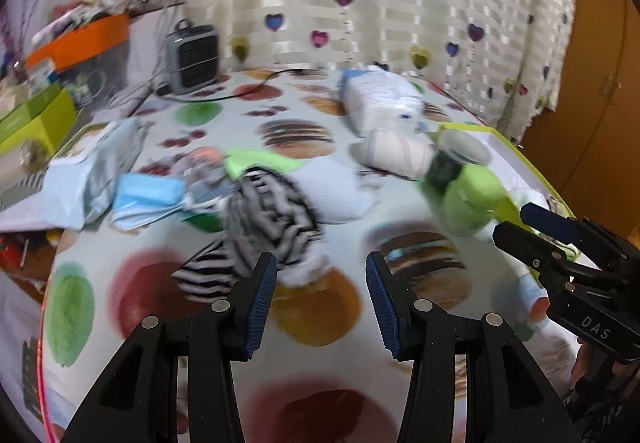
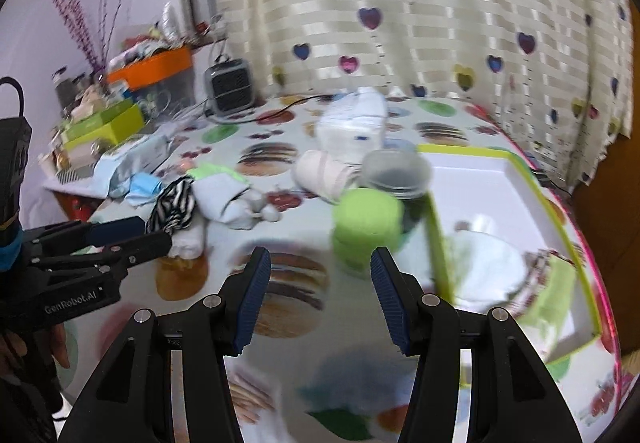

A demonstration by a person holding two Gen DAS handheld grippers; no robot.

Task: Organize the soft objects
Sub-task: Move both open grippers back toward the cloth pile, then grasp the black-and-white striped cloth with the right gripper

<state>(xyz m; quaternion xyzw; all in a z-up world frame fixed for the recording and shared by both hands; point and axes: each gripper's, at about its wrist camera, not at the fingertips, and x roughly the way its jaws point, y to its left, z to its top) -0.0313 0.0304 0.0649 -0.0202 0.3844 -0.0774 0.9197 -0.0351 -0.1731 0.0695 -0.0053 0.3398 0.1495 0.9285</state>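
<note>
Right wrist view gives me a fruit-print tablecloth (image 2: 280, 147) and heart curtain (image 2: 400, 3); both my grippers, left gripper (image 1: 321, 301) and right gripper (image 2: 320, 295), gape wide, empty

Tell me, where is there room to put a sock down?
The tablecloth just ahead of the right gripper is bare, bordered by the green roll and the striped sock. The tray has bare white floor at the back, behind the white cloth. It is crowded on the left around the masks and white socks.

socks (image 2: 224, 199) left, tray (image 2: 472, 171) right
</note>
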